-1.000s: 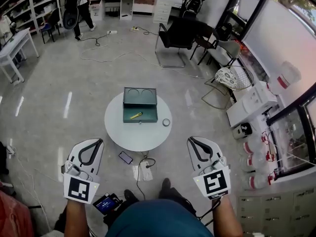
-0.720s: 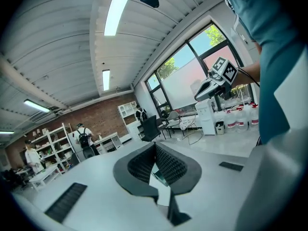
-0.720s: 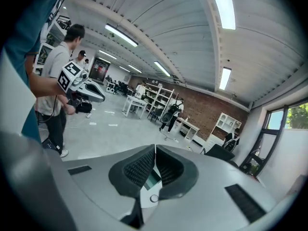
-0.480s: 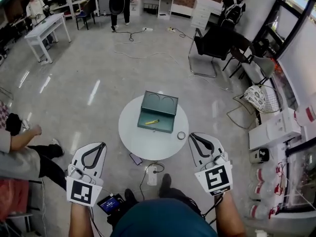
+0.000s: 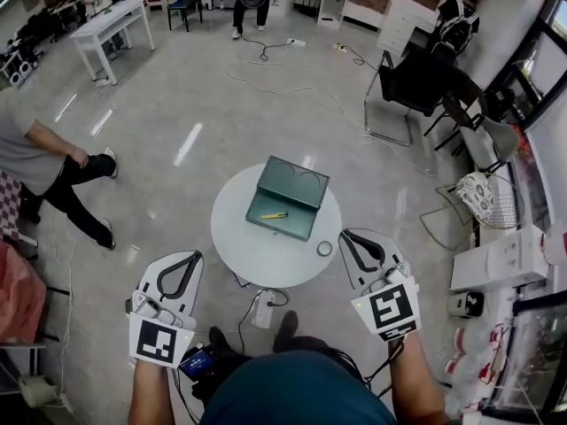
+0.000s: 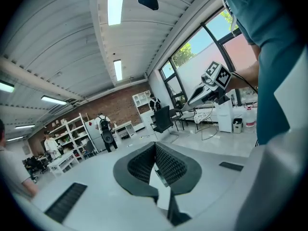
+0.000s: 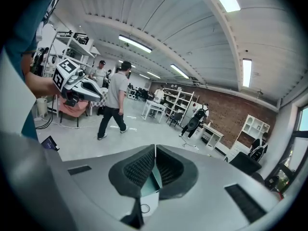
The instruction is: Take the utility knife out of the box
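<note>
An open dark green box (image 5: 289, 197) stands on the round white table (image 5: 266, 255). The yellow utility knife (image 5: 273, 215) lies inside it on the box floor. My left gripper (image 5: 194, 257) is shut and empty, short of the table's near-left edge. My right gripper (image 5: 346, 235) is also shut and empty, at the table's near-right edge beside a small ring (image 5: 325, 248). In the right gripper view the closed jaws (image 7: 154, 149) point at the green box (image 7: 152, 181), which shows through the gap below them. The left gripper view shows its jaws (image 6: 155, 145) closed tip to tip.
A person (image 5: 40, 158) walks across the floor at the left. A power strip (image 5: 264, 310) and cables lie under the table's near side. A black chair (image 5: 415, 85) stands behind the table to the right, a wire basket seat (image 5: 483, 197) further right, and a white desk (image 5: 108, 23) far left.
Both grippers have moved forward and slightly down, closer to the table's near edge. The view has swung, so the box appears turned. A person has walked into view at the left.
</note>
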